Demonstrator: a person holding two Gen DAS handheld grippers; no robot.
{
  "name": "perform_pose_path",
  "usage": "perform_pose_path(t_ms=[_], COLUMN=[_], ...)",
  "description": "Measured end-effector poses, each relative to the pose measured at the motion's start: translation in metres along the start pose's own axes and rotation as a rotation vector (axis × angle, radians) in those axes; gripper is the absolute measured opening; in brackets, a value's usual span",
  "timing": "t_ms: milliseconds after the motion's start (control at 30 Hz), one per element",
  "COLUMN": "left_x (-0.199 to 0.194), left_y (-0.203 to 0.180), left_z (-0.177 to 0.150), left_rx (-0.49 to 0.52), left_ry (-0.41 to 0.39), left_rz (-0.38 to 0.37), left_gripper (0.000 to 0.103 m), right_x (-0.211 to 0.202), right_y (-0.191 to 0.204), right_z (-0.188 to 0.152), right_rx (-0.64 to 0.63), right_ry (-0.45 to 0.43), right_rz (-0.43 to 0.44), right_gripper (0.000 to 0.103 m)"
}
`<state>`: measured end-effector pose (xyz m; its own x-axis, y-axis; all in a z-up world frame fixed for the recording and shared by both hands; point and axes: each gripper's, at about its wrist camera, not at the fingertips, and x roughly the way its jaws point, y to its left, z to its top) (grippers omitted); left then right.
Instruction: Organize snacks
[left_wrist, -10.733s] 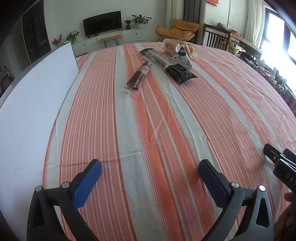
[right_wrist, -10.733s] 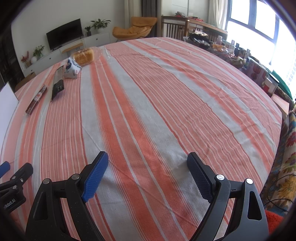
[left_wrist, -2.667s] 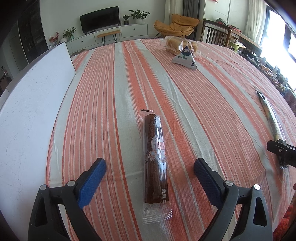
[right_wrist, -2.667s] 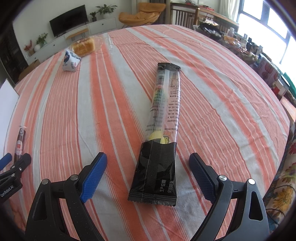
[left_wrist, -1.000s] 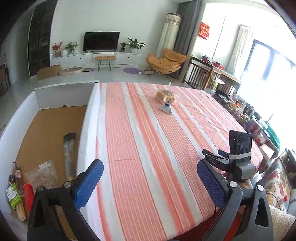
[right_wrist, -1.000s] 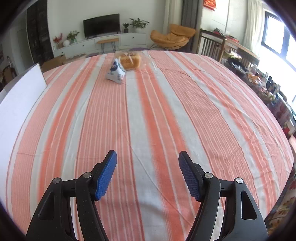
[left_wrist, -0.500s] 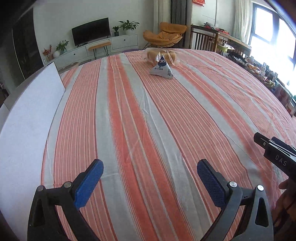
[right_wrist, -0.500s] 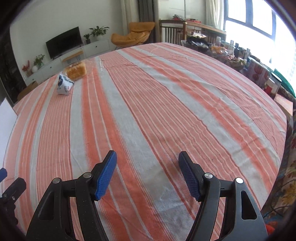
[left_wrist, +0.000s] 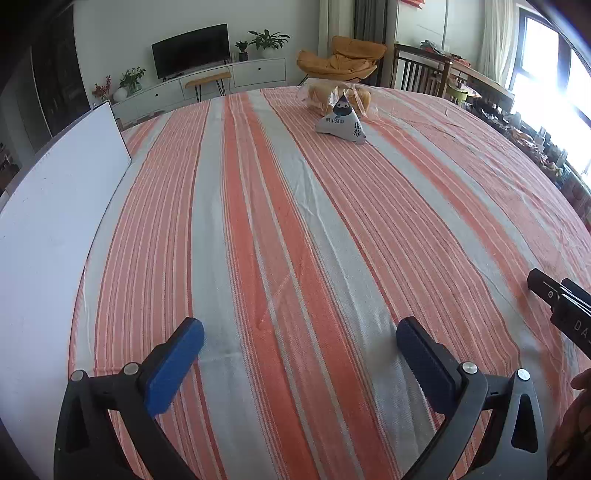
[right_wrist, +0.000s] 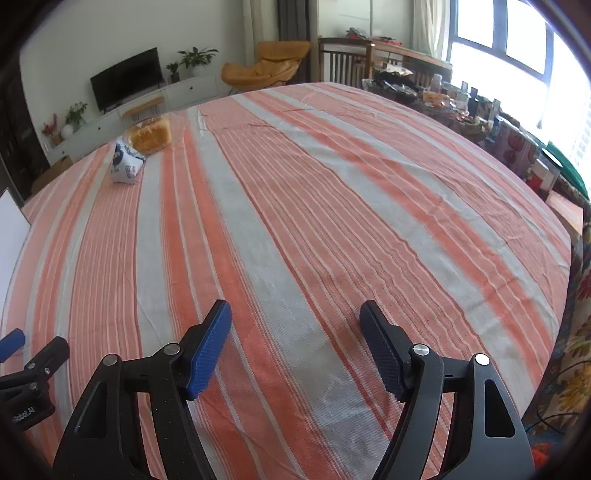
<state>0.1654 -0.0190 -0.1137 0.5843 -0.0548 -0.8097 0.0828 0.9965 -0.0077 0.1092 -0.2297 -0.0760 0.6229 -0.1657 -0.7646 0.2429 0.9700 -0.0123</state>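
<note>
Two snacks lie at the far end of the striped tablecloth (left_wrist: 295, 229): a white and blue triangular pouch (left_wrist: 341, 124) and, right behind it, a loaf of bread in a clear bag (left_wrist: 325, 96). The right wrist view has the same pouch (right_wrist: 125, 166) and bread (right_wrist: 150, 137) at its far left. My left gripper (left_wrist: 300, 328) hovers low over bare cloth, open, with nothing between its blue pads. My right gripper (right_wrist: 296, 309) is beside it over bare cloth, its jaws opening and empty. Both are far from the snacks.
A white box wall (left_wrist: 55, 221) runs along the table's left side. The right gripper's body (left_wrist: 561, 306) shows at the left view's right edge. A cluttered side table (right_wrist: 461, 107) and the tablecloth's right edge (right_wrist: 565, 236) lie to the right.
The left gripper has dropped from high above the box, where snacks inside were visible, to low over the cloth. The right view swung from facing the snacks to facing right. Its jaws widened slightly.
</note>
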Motion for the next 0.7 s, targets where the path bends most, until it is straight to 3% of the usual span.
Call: perform_pose_path(t_ms=[133, 200, 267, 467, 700], left_x=[0.0, 0.003, 0.003, 0.03, 0.103], left_y=[0.0, 0.0, -0.001, -0.002, -0.025], left_z=[0.0, 0.005, 0.019, 0.091, 0.17], left_rx=[-0.004, -0.023, -0.052, -0.129, -0.028], left_ry=[0.0, 0.042, 0.064, -0.011, -0.001], left_rz=[0.001, 0.003, -0.059, -0.117, -0.038], left_gripper=[0.103, 0.103, 0.103, 0.103, 0.102], right_x=[0.0, -0.001, -0.001, 0.0, 0.0], right_y=[0.001, 0.001, 0.002, 0.004, 0.007], right_z=[0.0, 0.0, 0.0, 0.0, 0.0], right_rx=[-0.008, -0.01, -0.015, -0.027, -0.049], right_ry=[0.004, 0.005, 0.007, 0.013, 0.017], right_rz=[0.001, 0.001, 0.001, 0.009, 0.026], right_gripper=[0.078, 0.079, 0.079, 0.083, 0.085])
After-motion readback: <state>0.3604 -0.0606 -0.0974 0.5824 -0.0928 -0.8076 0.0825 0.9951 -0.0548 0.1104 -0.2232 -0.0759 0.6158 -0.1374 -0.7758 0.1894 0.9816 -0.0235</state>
